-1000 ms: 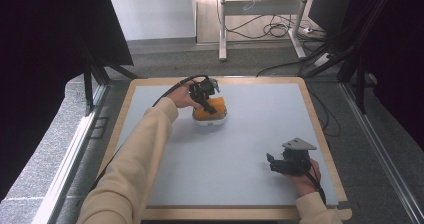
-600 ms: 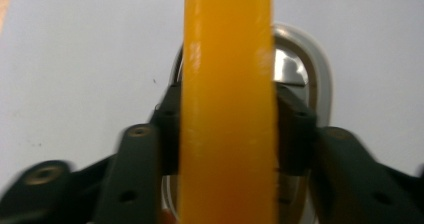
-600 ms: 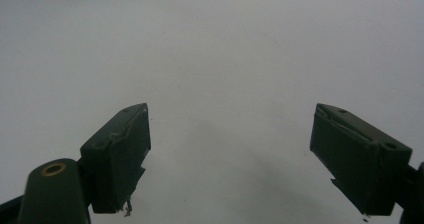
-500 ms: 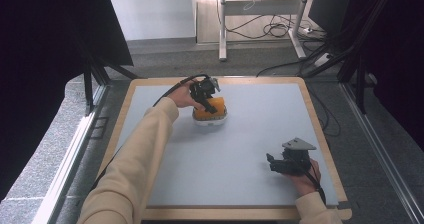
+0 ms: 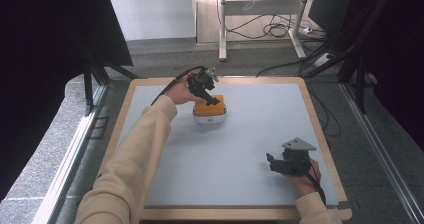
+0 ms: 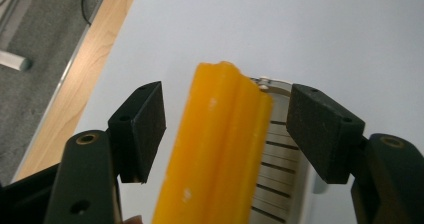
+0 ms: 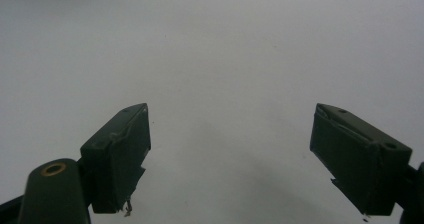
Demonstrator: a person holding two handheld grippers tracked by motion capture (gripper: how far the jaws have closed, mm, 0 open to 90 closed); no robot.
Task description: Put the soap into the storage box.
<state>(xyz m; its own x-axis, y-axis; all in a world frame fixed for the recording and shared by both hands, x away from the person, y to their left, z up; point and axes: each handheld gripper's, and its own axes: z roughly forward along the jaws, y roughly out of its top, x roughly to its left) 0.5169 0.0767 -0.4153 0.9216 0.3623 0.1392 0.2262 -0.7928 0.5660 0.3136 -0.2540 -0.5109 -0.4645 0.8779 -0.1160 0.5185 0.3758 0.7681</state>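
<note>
Now the orange piece sits released in its white holder.
Near right, the right tool [image 5: 272,163] idles wide and empty on the bench [image 5: 260,134]; far left, the left tool [image 5: 210,91], jaws just opened, straddles the orange piece [image 6: 215,149] untouching, its long axis running between them, standing in the white holder [image 5: 210,118].

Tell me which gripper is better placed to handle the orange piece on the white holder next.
Left. The left gripper hangs right over the orange piece; its jaws have just been opening and now straddle it without pressing, above the white holder. The right gripper is open over bare mat, well away near the table's front corner.
</note>
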